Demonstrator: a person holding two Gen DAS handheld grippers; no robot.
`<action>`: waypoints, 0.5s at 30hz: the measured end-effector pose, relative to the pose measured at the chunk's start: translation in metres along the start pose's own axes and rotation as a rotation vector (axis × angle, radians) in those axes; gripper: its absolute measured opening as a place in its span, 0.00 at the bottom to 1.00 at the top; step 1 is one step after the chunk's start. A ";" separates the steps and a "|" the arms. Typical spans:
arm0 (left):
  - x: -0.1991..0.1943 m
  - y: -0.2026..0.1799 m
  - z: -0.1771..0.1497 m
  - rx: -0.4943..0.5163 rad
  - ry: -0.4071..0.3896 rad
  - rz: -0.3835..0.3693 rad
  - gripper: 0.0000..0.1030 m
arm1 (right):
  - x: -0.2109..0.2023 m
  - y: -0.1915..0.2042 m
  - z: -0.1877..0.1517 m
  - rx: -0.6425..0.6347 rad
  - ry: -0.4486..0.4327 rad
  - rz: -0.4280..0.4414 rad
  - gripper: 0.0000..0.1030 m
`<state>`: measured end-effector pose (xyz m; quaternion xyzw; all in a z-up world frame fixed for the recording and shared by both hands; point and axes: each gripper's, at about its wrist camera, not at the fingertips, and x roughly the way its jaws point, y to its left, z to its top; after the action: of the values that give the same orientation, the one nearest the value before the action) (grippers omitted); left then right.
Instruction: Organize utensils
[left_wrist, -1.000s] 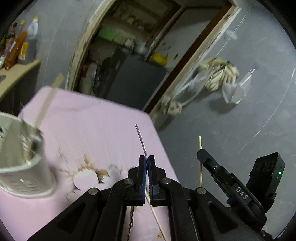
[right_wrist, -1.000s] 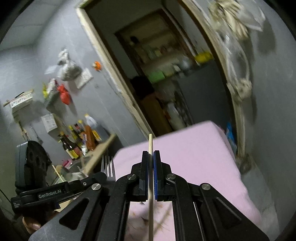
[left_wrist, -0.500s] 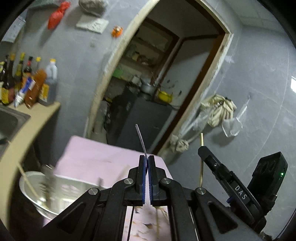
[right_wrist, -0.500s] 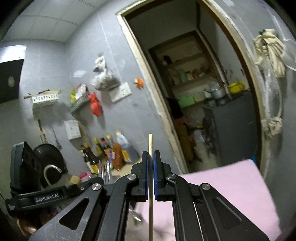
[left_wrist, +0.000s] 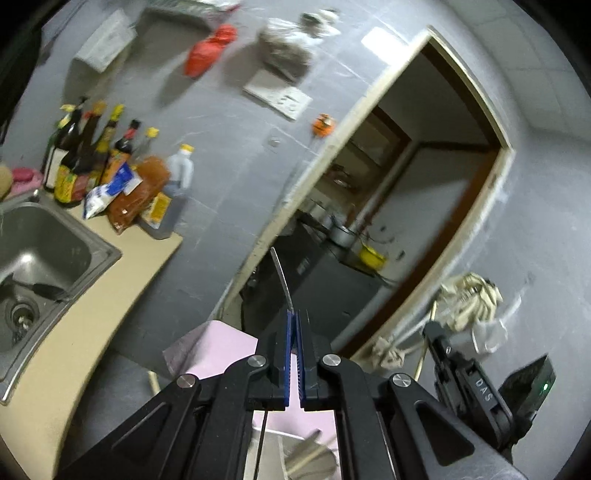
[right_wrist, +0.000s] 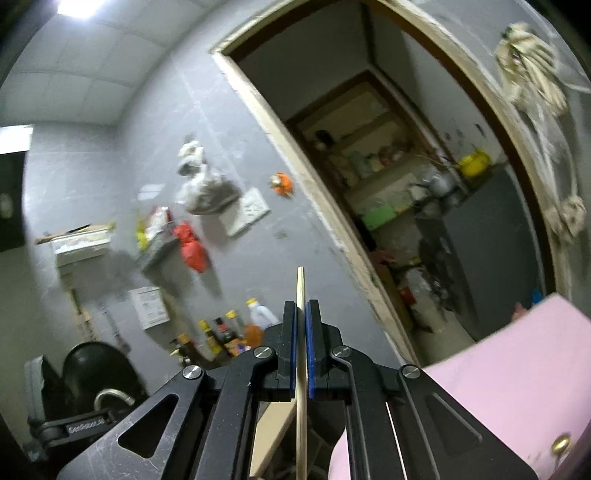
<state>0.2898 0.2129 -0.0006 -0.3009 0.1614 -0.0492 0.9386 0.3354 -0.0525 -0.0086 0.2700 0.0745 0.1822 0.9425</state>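
A: Starting from the left edge of the left wrist view, the sink (left_wrist: 33, 258) is sitting in the counter (left_wrist: 110, 295) with the bottles (left_wrist: 92, 158) above it in the upper left. Is that where the utensils are going?

B: I cannot tell. The holder (left_wrist: 310, 458) at the bottom centre of the same view, on the pink cloth (left_wrist: 214, 350), is looking more likely; sticks are already standing in it.

A: And the left gripper (left_wrist: 294, 332)?

B: Its jaws are pressing almost fully together on a thin metal utensil (left_wrist: 281, 277), whose handle is poking up past the tips at centre frame. In an earlier view it showed fork tines, so I'm calling it the fork.

A: Further right, lower right of that frame?

B: That's the right gripper (right_wrist: 302, 332), pinched nearly shut on a chopstick (right_wrist: 300, 291) running straight up between the pads.

A: Both are being carried high, aiming at the doorway (right_wrist: 406, 184).

B: So to do this well, I'd be tipping each one down over the holder in turn, keeping the pinch firm until the lower end is inside the rim, then easing off. The thin pieces are likely to swivel in such narrow grips.
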 end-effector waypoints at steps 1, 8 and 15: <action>0.002 0.006 -0.001 -0.010 -0.005 0.008 0.03 | 0.002 0.000 -0.006 -0.001 -0.005 -0.026 0.04; 0.017 0.028 -0.010 -0.010 -0.020 0.052 0.03 | 0.011 -0.001 -0.021 -0.034 -0.028 -0.119 0.04; 0.018 0.029 -0.021 0.006 -0.021 0.073 0.03 | 0.013 -0.001 -0.028 -0.056 -0.020 -0.175 0.04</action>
<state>0.2999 0.2215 -0.0388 -0.2923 0.1623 -0.0123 0.9424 0.3417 -0.0352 -0.0332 0.2378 0.0835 0.0983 0.9627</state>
